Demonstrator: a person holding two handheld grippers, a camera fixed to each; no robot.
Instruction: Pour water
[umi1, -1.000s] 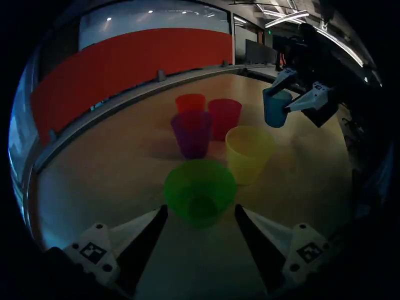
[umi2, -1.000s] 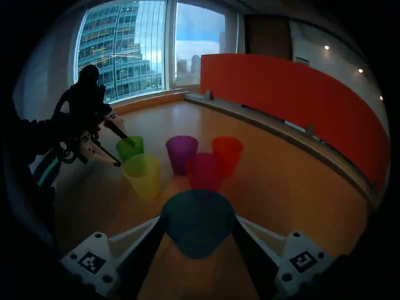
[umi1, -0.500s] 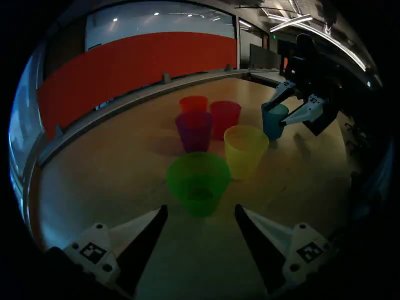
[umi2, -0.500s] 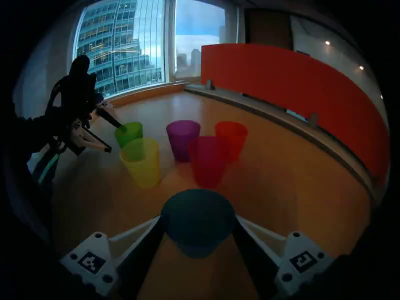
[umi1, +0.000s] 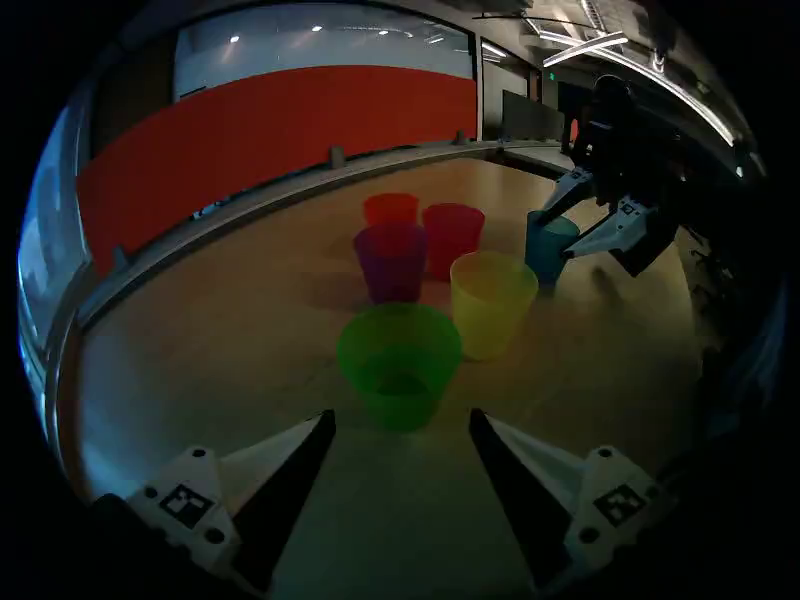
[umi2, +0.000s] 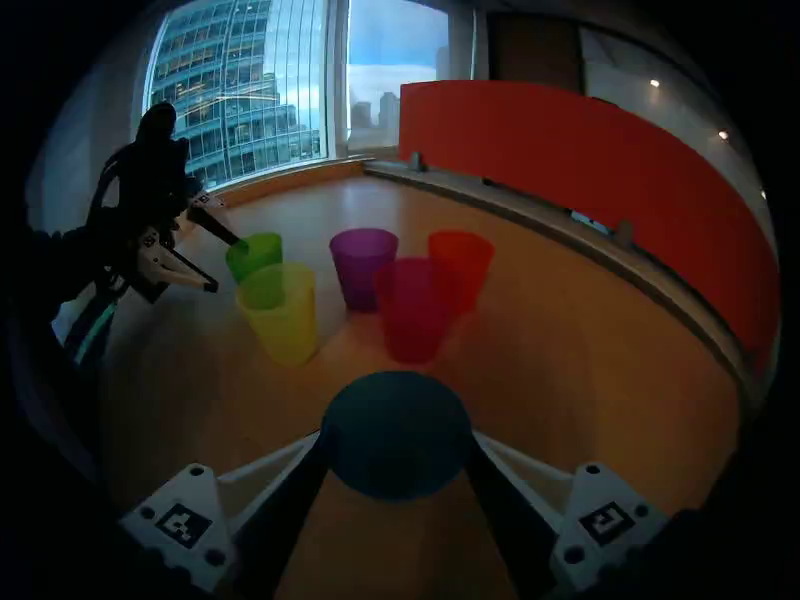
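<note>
Since 1 s ago the blue cup (umi1: 547, 245) has come down from mid-air & now sits on the counter (umi1: 200, 330). In left gripper view it is just right of & behind the yellow cup (umi1: 492, 300). Over the same time the left gripper (umi1: 398, 418) has pulled back, so the green cup (umi1: 399, 365), which was btwn its fingertips, now stands just ahead of them.

Left fingers are spread wide, holding nothing & not touching the green cup. The right gripper (umi2: 396, 437) has its fingers pressed on both sides of the blue cup, which fills the gap btwn them in right gripper view. Left gripper view shows the same grip from afar: one finger each side, cup upright.

Other cups stand upright in a cluster mid-counter:
- purple cup (umi1: 391, 262) behind the green one
- pink cup (umi1: 452, 235) just right of purple
- orange cup (umi1: 391, 208) farthest back

Yellow is near green but apart from it. Can't tell if any cup has water.

Bkgd: a red wall panel (umi1: 250, 120) runs along the counter's far edge. Right gripper view has a window (umi2: 250, 80) w/ high-rises.
</note>
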